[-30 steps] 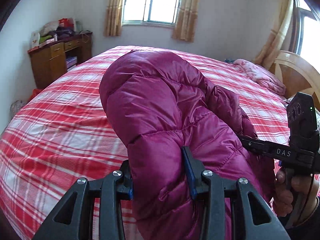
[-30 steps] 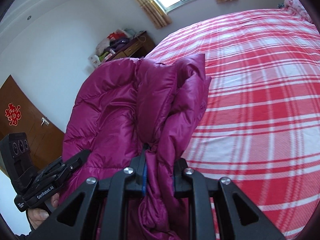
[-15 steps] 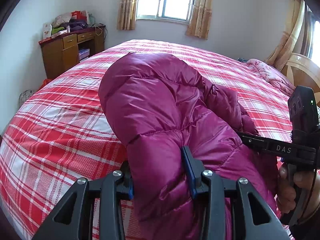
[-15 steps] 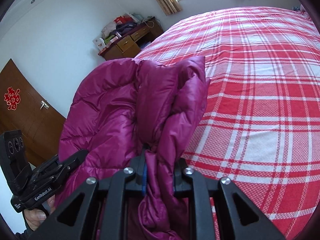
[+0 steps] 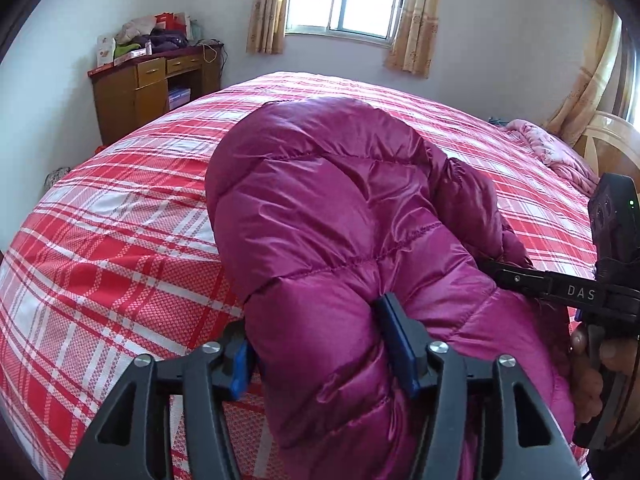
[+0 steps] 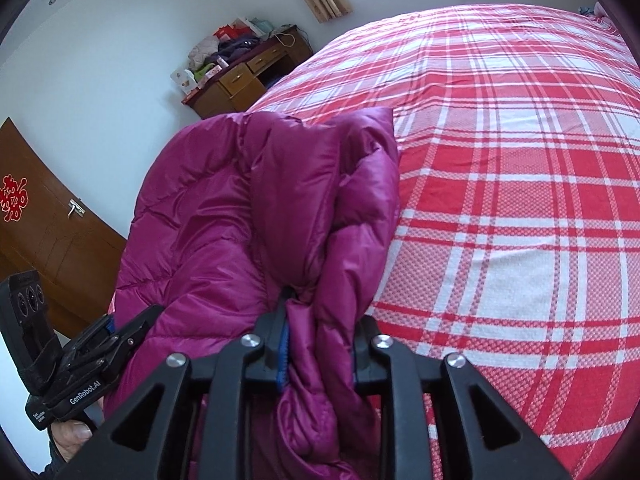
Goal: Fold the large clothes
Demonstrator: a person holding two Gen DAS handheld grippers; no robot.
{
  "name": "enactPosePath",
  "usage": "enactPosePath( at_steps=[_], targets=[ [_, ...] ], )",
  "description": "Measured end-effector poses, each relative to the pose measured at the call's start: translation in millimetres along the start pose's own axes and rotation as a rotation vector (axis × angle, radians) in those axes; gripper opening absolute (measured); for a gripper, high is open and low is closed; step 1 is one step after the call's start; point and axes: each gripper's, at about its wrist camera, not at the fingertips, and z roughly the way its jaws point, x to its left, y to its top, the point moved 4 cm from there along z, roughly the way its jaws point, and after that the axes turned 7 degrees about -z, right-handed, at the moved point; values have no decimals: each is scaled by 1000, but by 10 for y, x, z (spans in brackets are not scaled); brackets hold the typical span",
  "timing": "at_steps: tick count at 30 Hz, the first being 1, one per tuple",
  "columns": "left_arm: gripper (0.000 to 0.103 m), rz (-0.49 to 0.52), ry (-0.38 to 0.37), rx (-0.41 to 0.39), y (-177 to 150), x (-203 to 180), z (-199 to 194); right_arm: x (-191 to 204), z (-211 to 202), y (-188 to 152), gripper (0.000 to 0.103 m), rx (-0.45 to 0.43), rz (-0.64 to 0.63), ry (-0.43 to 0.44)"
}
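Observation:
A magenta puffer jacket [image 5: 340, 208] hangs bunched over the red plaid bed [image 5: 100, 260], held up at the near end. My left gripper [image 5: 320, 356] has a thick quilted roll between its jaws. They are opening, and the left blue pad [image 5: 240, 364] stands just off the fabric. My right gripper [image 6: 320, 344] pinches a narrower fold of the jacket [image 6: 248, 208]. Its jaws are opening slightly, with the fold still squeezed between the pads. Each view shows the other gripper beside the jacket: the right gripper [image 5: 520, 280] and the left gripper [image 6: 120, 328].
A wooden desk [image 5: 148, 88] piled with clutter stands against the far left wall. A pink blanket [image 5: 552, 148] lies by the wooden headboard [image 5: 612, 140] at the right. A brown door [image 6: 48, 232] is on the left of the right wrist view. Bare bedspread [image 6: 520, 160] stretches to the right.
Both grippers have sunk toward the bed with the jacket. The left gripper's jaws have spread wider around the quilted roll, and the right gripper's jaws have widened slightly.

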Motion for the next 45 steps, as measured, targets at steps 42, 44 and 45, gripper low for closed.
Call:
enactPosePath(
  at_steps=[42,44,45],
  targets=[
    [78,84,12,-355,417,-288,-1581,1182,-1635,-132,77,-330,-232,-256],
    [78,86,13,-354,411,-288,-1579,1193,-1637,-141,77,-330,-236,-256],
    [78,87,13,-353,409,-290,-1568,1194,-1640,-147,77,-331,-237,-255]
  ],
)
